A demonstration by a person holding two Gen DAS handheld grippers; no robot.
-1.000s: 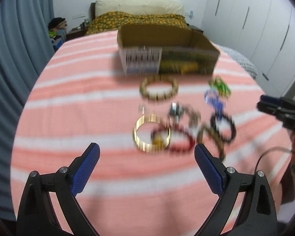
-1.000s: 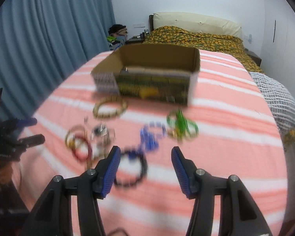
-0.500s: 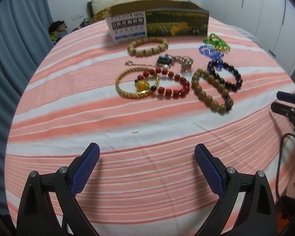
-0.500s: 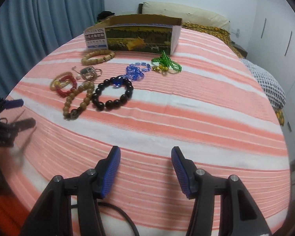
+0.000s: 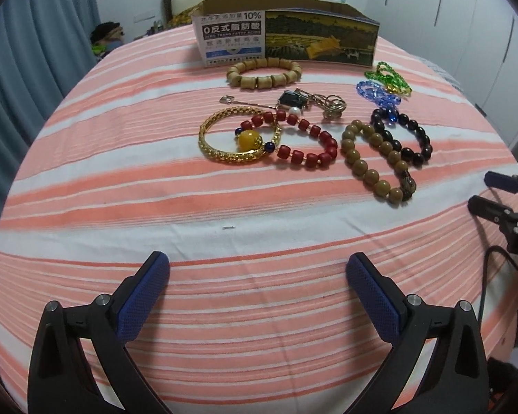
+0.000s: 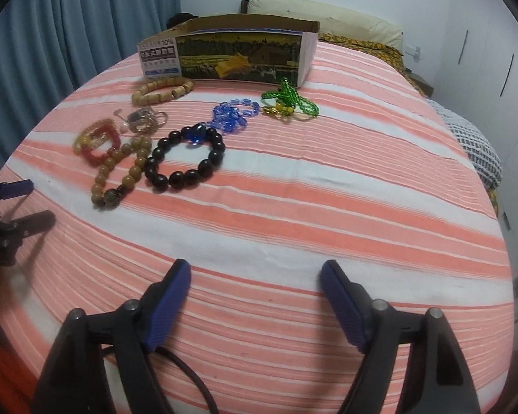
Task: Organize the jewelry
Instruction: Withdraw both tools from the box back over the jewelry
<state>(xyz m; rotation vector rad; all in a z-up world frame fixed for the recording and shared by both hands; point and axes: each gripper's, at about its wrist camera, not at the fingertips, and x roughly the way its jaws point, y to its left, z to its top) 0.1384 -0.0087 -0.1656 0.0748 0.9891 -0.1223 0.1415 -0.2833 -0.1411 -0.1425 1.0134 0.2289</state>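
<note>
Blue curtains (image 6: pixel 86 17), cream pillow (image 6: pixel 328 17), white wardrobe doors (image 5: pixel 466 27), patterned bedspread (image 6: pixel 362 46)

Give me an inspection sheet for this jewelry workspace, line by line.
Surface: striped cloth, orange and white, flat.
Job's things: cardboard box at the far side, open on top; wooden barrel-bead bracelet just in front of it; gold bangle overlapped by the red bead bracelet; tan bead bracelet touching the black bead bracelet; blue crystal bracelet; green bead bracelet; metal chain pieces.
Clutter: nothing seen.
Grippers: left claw wide open, empty; right claw opening, empty. Both are short of the jewelry.
Cables: black cable under the right claw.
Surroundings: blue curtain, bed, white wardrobe.
</note>
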